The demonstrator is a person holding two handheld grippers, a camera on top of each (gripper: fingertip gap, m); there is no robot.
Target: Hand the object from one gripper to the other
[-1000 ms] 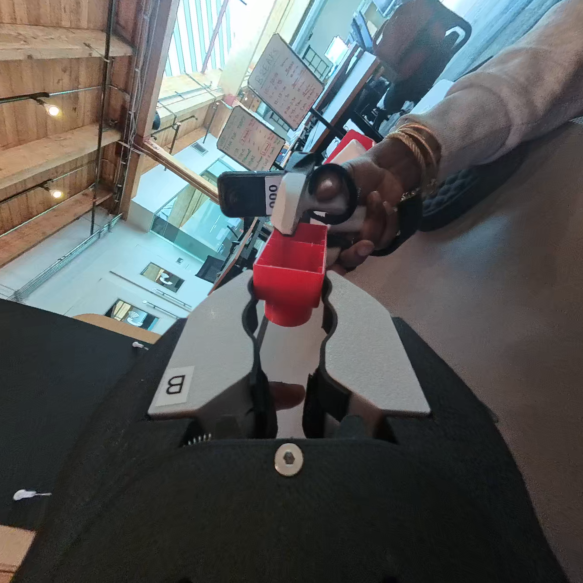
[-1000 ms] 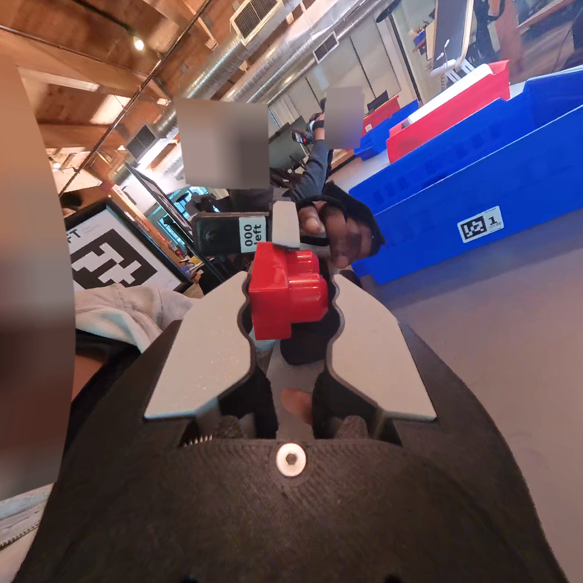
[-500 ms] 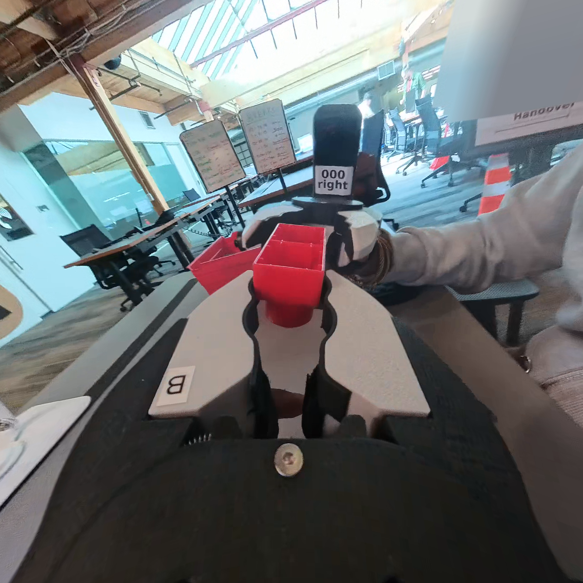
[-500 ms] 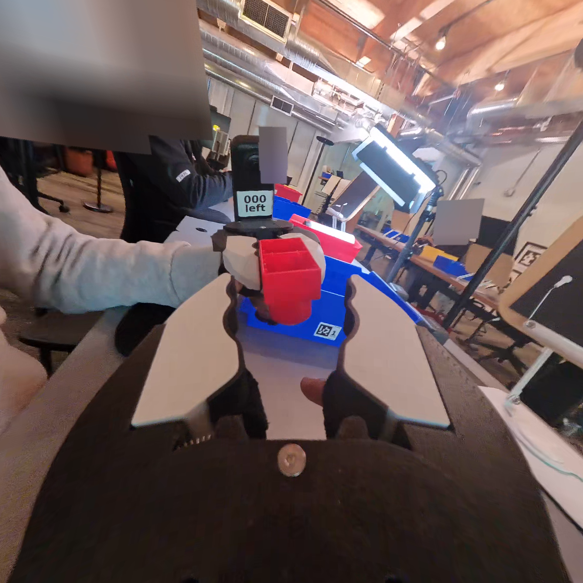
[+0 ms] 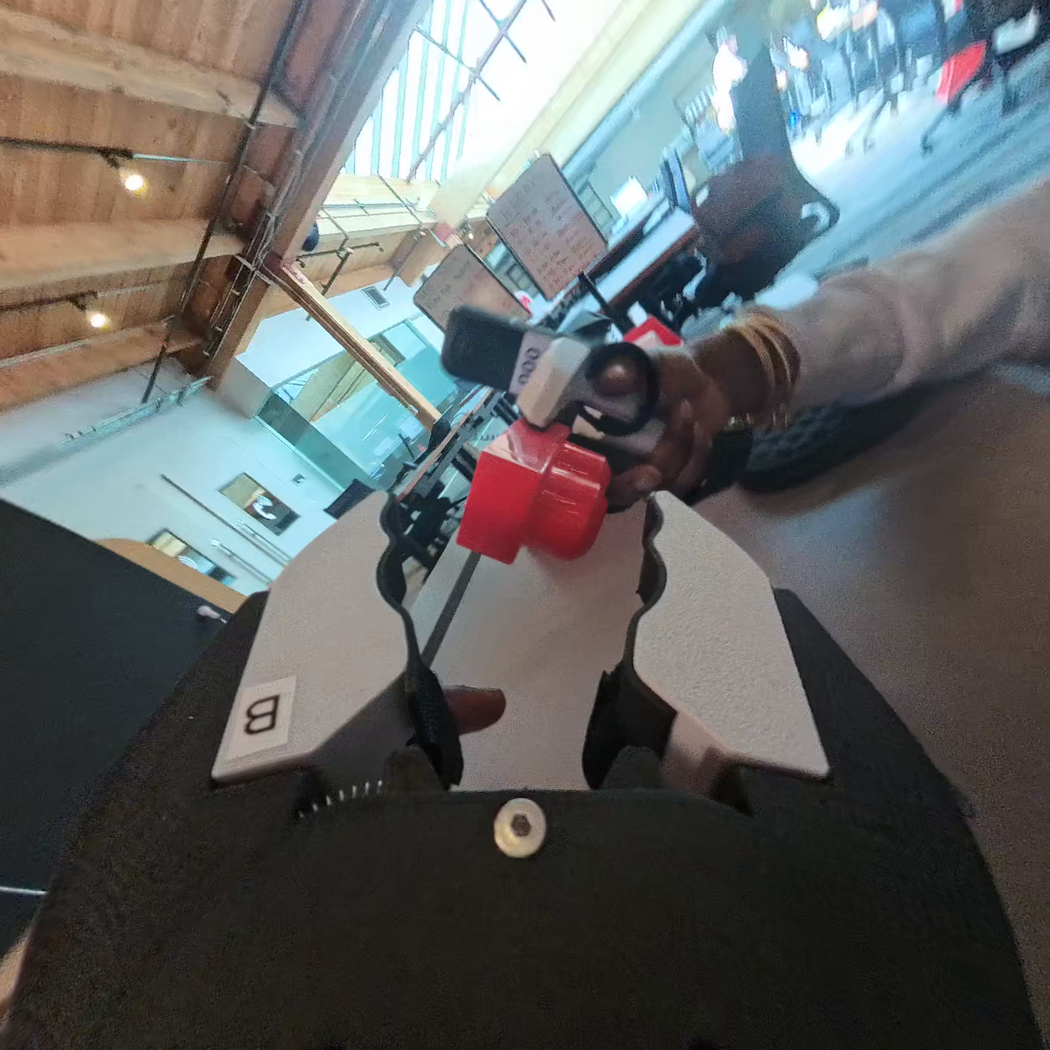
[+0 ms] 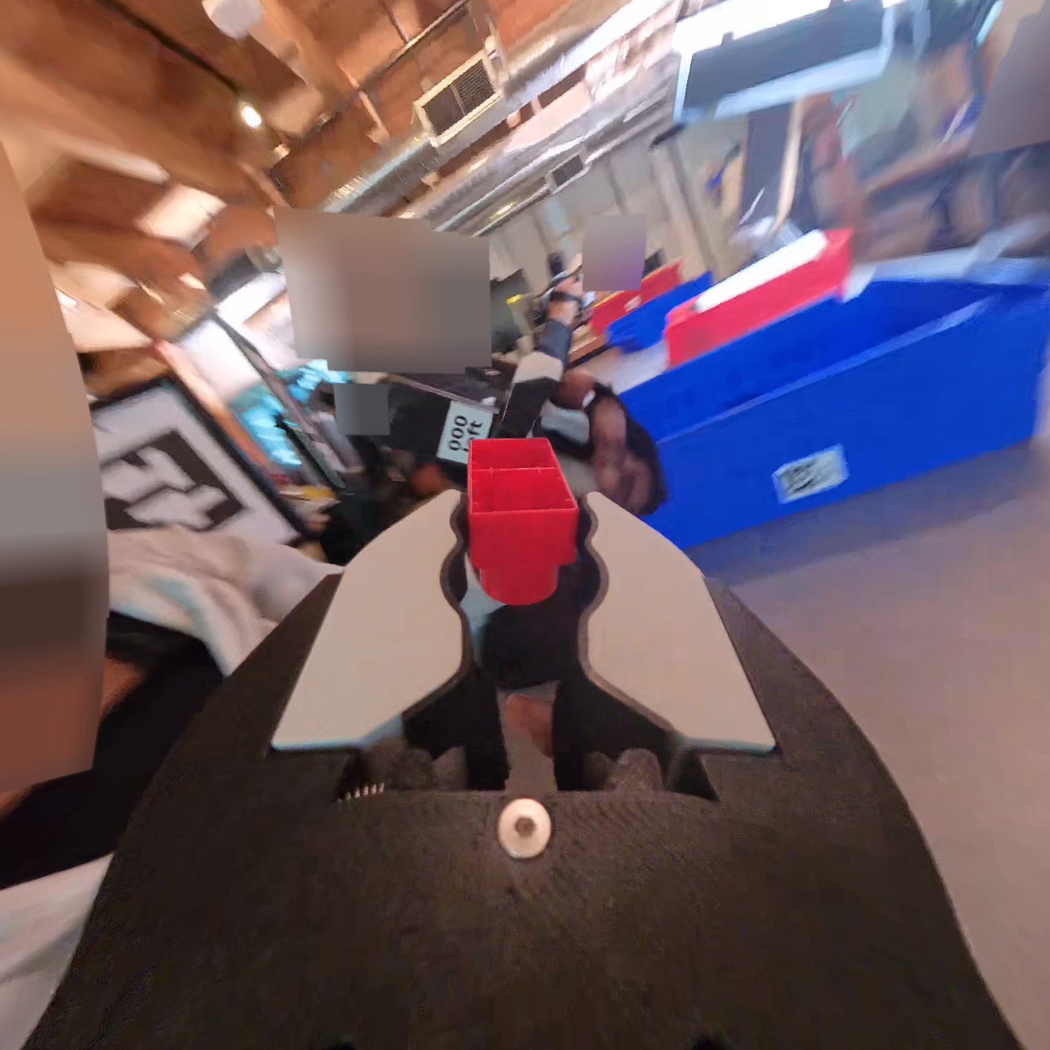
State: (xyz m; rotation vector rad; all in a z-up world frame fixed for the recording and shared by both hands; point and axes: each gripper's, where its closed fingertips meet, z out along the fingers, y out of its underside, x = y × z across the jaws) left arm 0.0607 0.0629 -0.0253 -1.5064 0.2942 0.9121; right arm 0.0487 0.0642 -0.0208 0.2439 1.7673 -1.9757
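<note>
Red block clamped in the right claw, left claw released

In the right wrist view, the right claw (image 6: 523,525) is clenched on the red plastic block with a square hollow top and round studs (image 6: 520,520): both grey fingertips press its sides, the divided open face turned up toward 12 o'clock, a stud hanging toward 6 o'clock. Beyond it, at 1 o'clock, the person's other hand (image 6: 616,454) holds the second tool, though blur hides its fingers here. A blue plastic bin (image 6: 852,432) sits on the grey desk (image 6: 886,653) at 3 o'clock.

The left wrist view supplies what that one hides. The left claw (image 5: 517,505) is released, its grey fingers (image 5: 704,625) spread wide with nothing touching them. The red block (image 5: 531,503) shows its closed, studded side instead, hanging just past the fingertips at 12 o'clock, gripped by the far tool in the person's hand (image 5: 676,420), whose pale sleeve (image 5: 909,307) runs to 2 o'clock. Two whiteboards (image 5: 545,227) stand behind.
</note>
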